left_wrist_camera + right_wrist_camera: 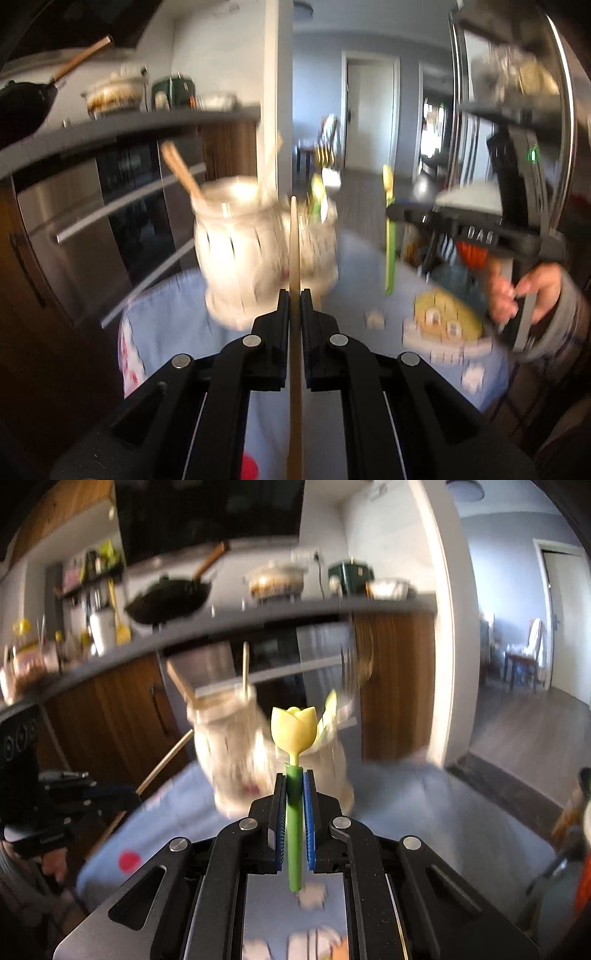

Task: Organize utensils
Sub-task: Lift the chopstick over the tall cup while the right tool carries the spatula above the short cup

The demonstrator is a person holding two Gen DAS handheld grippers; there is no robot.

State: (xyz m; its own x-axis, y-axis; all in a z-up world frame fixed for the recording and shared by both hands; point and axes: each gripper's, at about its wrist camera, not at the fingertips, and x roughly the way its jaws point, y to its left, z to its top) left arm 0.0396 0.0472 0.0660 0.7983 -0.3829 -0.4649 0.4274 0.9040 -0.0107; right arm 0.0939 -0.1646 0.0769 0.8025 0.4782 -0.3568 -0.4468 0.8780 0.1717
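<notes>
My left gripper (294,295) is shut on a thin wooden chopstick (294,243) that points up toward a white slotted utensil holder (236,251) on the blue tablecloth (166,325). The holder has two cups; a wooden utensil (181,173) leans in the left cup. My right gripper (294,775) is shut on the green stem of a yellow tulip-shaped utensil (294,729), held upright in front of the same holder (236,749). The right gripper and tulip utensil (388,229) also show in the left wrist view. The left gripper (110,794) with its chopstick shows at the left of the right wrist view.
A kitchen counter (258,616) with a black wok (168,596) and pots runs behind the table. An oven (110,206) with steel handles is below it. A yellow figure (447,314) is printed on the cloth. A steel fridge (517,110) stands right.
</notes>
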